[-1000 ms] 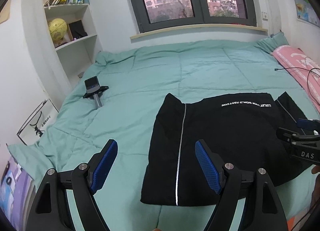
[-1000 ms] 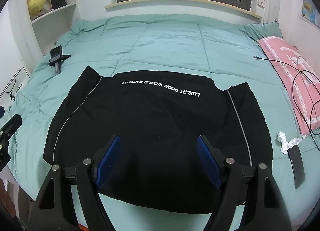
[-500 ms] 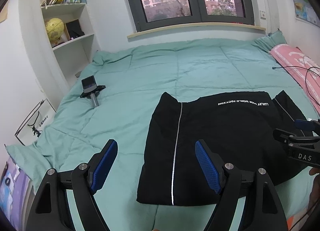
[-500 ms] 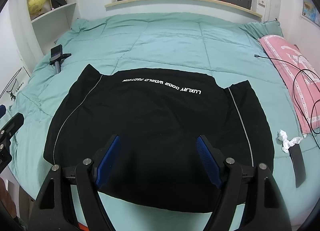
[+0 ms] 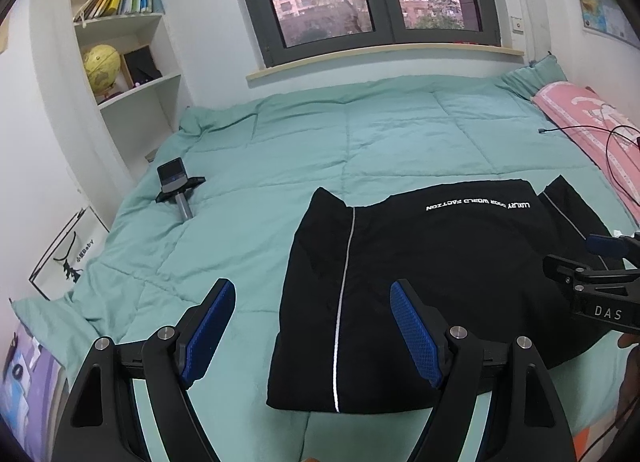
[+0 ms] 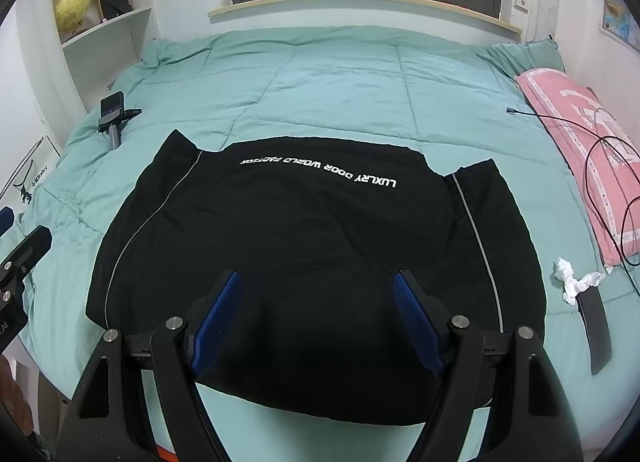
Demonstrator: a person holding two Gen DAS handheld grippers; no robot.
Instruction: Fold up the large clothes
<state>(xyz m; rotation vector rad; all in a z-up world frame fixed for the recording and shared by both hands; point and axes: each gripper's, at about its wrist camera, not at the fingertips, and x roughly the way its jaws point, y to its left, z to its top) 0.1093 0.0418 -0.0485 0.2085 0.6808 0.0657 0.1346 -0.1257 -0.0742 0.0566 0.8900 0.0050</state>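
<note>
1. Black garment with thin silver side stripes and a line of white lettering lies spread flat across the centre of the right wrist frame, on a quilted teal bedspread.
2. Left gripper, black with blue ribbed pads, sits at the bottom of its own frame, jaws wide apart and empty, above the garment's left edge and the bare bedspread beside it.
3. Right gripper, same build, stands wide open at the bottom centre, holding nothing, over the garment's near hem.
4. Black phone on a grey stand lies at the left of the bedspread.
5. Pink pillow with a black cable across it lies along the right edge.
</note>
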